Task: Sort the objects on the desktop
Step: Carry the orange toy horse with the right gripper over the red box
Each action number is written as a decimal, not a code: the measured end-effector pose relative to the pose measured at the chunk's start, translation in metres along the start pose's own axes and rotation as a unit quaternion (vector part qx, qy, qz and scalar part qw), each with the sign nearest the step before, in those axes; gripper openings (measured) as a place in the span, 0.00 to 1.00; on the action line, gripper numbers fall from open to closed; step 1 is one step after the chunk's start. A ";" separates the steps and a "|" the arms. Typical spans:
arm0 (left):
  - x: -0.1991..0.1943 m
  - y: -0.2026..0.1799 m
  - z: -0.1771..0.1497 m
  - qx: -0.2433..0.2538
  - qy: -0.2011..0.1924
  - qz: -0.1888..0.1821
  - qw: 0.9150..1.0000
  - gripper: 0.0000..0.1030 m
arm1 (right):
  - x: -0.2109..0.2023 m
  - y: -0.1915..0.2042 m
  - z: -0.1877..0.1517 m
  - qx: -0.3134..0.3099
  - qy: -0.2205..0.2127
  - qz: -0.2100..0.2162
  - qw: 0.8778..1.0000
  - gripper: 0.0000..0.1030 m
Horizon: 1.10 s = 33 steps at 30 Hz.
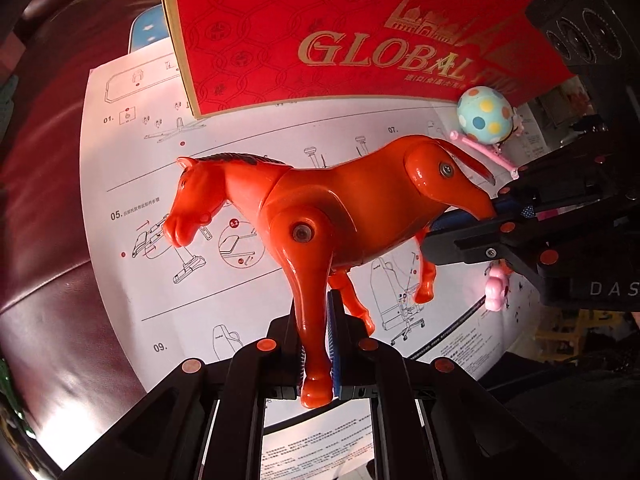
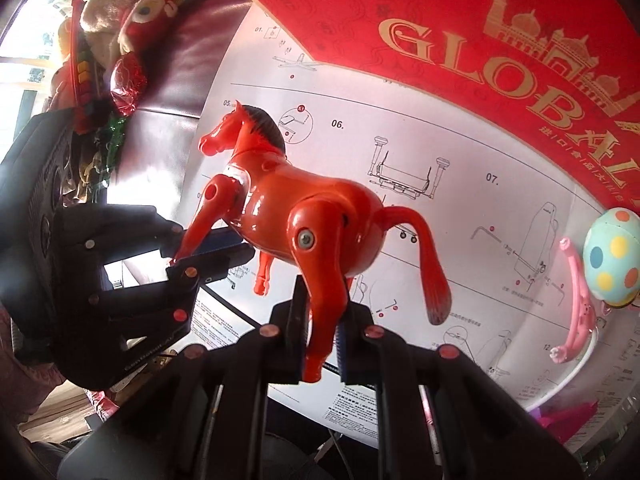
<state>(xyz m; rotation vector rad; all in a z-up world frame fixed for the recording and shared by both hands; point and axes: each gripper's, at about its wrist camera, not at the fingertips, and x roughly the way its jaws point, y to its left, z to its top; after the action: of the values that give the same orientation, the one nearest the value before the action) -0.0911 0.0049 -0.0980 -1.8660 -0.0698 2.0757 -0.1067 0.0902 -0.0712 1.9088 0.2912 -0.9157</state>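
Observation:
An orange-red plastic toy horse [image 1: 344,204] with a dark mane is held above a white instruction sheet [image 1: 132,184]. My left gripper [image 1: 318,356] is shut on the horse's front leg. My right gripper [image 2: 322,344] is shut on a hind leg of the horse [image 2: 312,212]. In the left wrist view the right gripper [image 1: 486,216] enters from the right at the hind leg. In the right wrist view the left gripper [image 2: 208,254] comes in from the left at the front leg. The horse's head points left in both views.
A red "GLOBAL" gift box [image 1: 340,28] lies behind the sheet. A spotted pale-blue egg toy [image 1: 485,115] with pink plastic parts [image 1: 486,152] sits at right, also in the right wrist view [image 2: 610,256]. Plush toys [image 2: 132,4] pile on the dark red leather surface [image 1: 44,208]. A black speaker [image 1: 584,28] stands at the far right.

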 end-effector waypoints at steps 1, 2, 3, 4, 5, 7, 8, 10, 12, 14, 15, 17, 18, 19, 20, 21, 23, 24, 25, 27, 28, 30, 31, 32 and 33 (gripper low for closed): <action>-0.006 0.000 -0.002 0.003 -0.003 0.001 1.000 0.08 | -0.006 0.000 -0.003 -0.004 -0.004 -0.002 1.000 0.11; -0.015 0.001 -0.004 0.006 -0.007 0.002 1.000 0.08 | -0.011 0.000 -0.005 -0.007 -0.008 -0.003 1.000 0.11; -0.025 0.003 -0.005 0.010 -0.011 0.003 1.000 0.08 | -0.017 -0.001 -0.008 -0.010 -0.011 -0.004 1.000 0.11; -0.031 0.000 -0.005 0.011 -0.015 0.004 1.000 0.08 | -0.023 -0.001 -0.011 -0.013 -0.015 -0.004 1.000 0.11; -0.036 -0.003 -0.005 0.013 -0.020 0.005 1.000 0.08 | -0.029 -0.001 -0.014 -0.016 -0.020 -0.005 1.000 0.12; -0.037 -0.018 0.003 0.015 -0.031 0.006 0.999 0.08 | -0.041 -0.001 -0.020 -0.021 -0.030 -0.007 0.999 0.12; -0.037 -0.026 0.008 0.016 -0.037 0.007 0.999 0.08 | -0.048 -0.001 -0.023 -0.024 -0.036 -0.008 0.999 0.12; -0.046 -0.037 0.010 0.018 -0.050 0.006 0.999 0.08 | -0.063 0.000 -0.029 -0.027 -0.049 -0.006 0.998 0.12; -0.057 -0.045 0.011 0.022 -0.063 0.005 0.998 0.08 | -0.078 0.000 -0.034 -0.027 -0.062 -0.004 0.998 0.12; -0.069 -0.053 0.013 0.025 -0.075 0.003 0.997 0.08 | -0.091 0.002 -0.039 -0.027 -0.074 -0.003 0.997 0.12; -0.074 -0.058 0.013 0.027 -0.081 0.003 0.996 0.08 | -0.098 0.002 -0.042 -0.028 -0.080 -0.003 0.996 0.12; -0.086 -0.070 0.015 0.032 -0.094 0.002 0.995 0.08 | -0.113 0.002 -0.049 -0.031 -0.091 -0.003 0.995 0.12; -0.091 -0.076 0.017 0.035 -0.101 0.002 0.994 0.08 | -0.121 0.002 -0.052 -0.033 -0.098 -0.004 0.995 0.12; -0.097 -0.083 0.018 0.038 -0.108 0.002 0.993 0.08 | -0.129 0.002 -0.055 -0.036 -0.104 -0.005 0.994 0.12; -0.103 -0.088 0.019 0.040 -0.115 0.001 0.993 0.08 | -0.137 0.002 -0.057 -0.039 -0.111 -0.005 0.993 0.12; -0.110 -0.094 0.020 0.042 -0.122 0.001 0.992 0.08 | -0.146 0.002 -0.060 -0.041 -0.118 -0.005 0.992 0.12; -0.126 -0.102 0.022 0.044 -0.136 -0.001 0.990 0.08 | -0.163 0.001 -0.065 -0.045 -0.132 -0.004 0.990 0.12; -0.133 -0.106 0.025 0.047 -0.143 0.000 0.989 0.08 | -0.171 0.000 -0.068 -0.047 -0.139 -0.004 0.989 0.12; -0.140 -0.111 0.028 0.051 -0.150 0.001 0.987 0.09 | -0.179 -0.001 -0.070 -0.049 -0.146 -0.004 0.988 0.12; -0.155 -0.119 0.037 0.057 -0.166 0.003 0.985 0.09 | -0.197 -0.003 -0.073 -0.052 -0.163 -0.004 0.985 0.12; -0.162 -0.123 0.042 0.060 -0.174 0.005 0.983 0.09 | -0.205 -0.005 -0.073 -0.053 -0.172 -0.005 0.984 0.13; -0.177 -0.131 0.055 0.067 -0.192 0.007 0.979 0.09 | -0.223 -0.009 -0.073 -0.055 -0.192 -0.007 0.980 0.13; -0.183 -0.136 0.063 0.072 -0.200 0.009 0.977 0.09 | -0.232 -0.011 -0.073 -0.056 -0.202 -0.008 0.978 0.13; -0.189 -0.140 0.071 0.078 -0.208 0.012 0.975 0.09 | -0.241 -0.013 -0.073 -0.057 -0.212 -0.011 0.976 0.13; -0.193 -0.144 0.081 0.084 -0.214 0.014 0.973 0.09 | -0.250 -0.017 -0.072 -0.057 -0.222 -0.013 0.973 0.13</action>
<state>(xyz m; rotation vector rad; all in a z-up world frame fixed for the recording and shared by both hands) -0.1234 0.0999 0.1348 -1.3052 0.0271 2.3872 -0.2546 0.2030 0.1113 1.5485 0.0980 -1.2844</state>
